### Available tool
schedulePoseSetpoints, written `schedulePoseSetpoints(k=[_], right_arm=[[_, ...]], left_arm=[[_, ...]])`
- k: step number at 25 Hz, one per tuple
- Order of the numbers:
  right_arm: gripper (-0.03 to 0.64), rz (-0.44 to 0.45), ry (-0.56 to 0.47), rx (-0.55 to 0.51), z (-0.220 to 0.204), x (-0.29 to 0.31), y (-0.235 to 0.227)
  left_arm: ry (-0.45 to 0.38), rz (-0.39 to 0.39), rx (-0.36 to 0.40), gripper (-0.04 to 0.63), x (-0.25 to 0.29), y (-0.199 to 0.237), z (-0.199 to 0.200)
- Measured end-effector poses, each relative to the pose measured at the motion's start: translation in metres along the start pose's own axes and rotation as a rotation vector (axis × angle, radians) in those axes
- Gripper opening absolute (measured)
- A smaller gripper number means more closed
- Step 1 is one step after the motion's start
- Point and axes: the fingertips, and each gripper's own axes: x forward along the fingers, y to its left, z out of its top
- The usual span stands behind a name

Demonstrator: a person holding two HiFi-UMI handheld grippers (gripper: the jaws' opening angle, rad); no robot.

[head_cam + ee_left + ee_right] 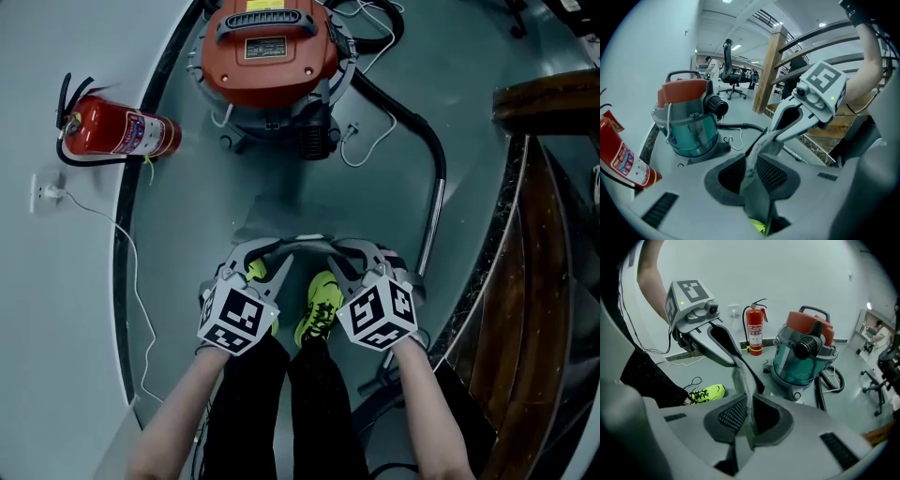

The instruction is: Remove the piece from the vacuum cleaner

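You have two grippers side by side over the near floor (281, 187), and one thin grey piece (302, 241) spans the gap between them. The left gripper (272, 262) has its fingers closed on one end of the piece, standing only slightly apart around it. The right gripper (339, 267) has its fingers pressed nearly together on the other end. Each gripper view shows the strip running from its own fingers out to the other gripper's tips. The piece hangs in the air above your two yellow-green shoes (319, 305), well apart from the one vacuum cleaner (270, 47). The vacuum cleaner stands at the far middle of the floor, with an orange lid over a teal drum. One black hose (427, 141) leaves it on the right and curves toward you, ending in a metal tube by your right gripper. One red extinguisher (117, 128) stands at the far left, against the wall. One white cable (127, 253) trails from a wall socket (42, 192) on the left and runs near along the floor edge. A wooden stair (544, 234) fills the right side.
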Motion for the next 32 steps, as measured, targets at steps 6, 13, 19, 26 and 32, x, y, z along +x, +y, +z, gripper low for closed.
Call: schedulePoseSetpoints(k=[6, 13, 19, 26, 32], right_arm=[[0.037, 0.001, 0.010, 0.022, -0.009, 0.015, -0.006], [0.040, -0.007, 0.027, 0.077, -0.018, 0.026, -0.011], [0.040, -0.017, 0.026, 0.158, -0.021, 0.037, -0.016], [0.086, -0.031, 0.015, 0.278, -0.024, 0.044, -0.022], [0.140, -0.009, -0.032, 0.363, -0.017, 0.042, -0.027]], left_arm=[[0.006, -0.003, -0.003, 0.086, 0.017, 0.006, -0.008], [0.016, -0.022, -0.010, 0.086, 0.031, 0.011, -0.014], [0.010, -0.044, -0.012, 0.095, 0.040, 0.020, -0.017], [-0.039, -0.067, -0.048, 0.170, 0.046, 0.027, -0.012], [-0.068, -0.114, -0.049, 0.227, 0.049, 0.018, -0.002]])
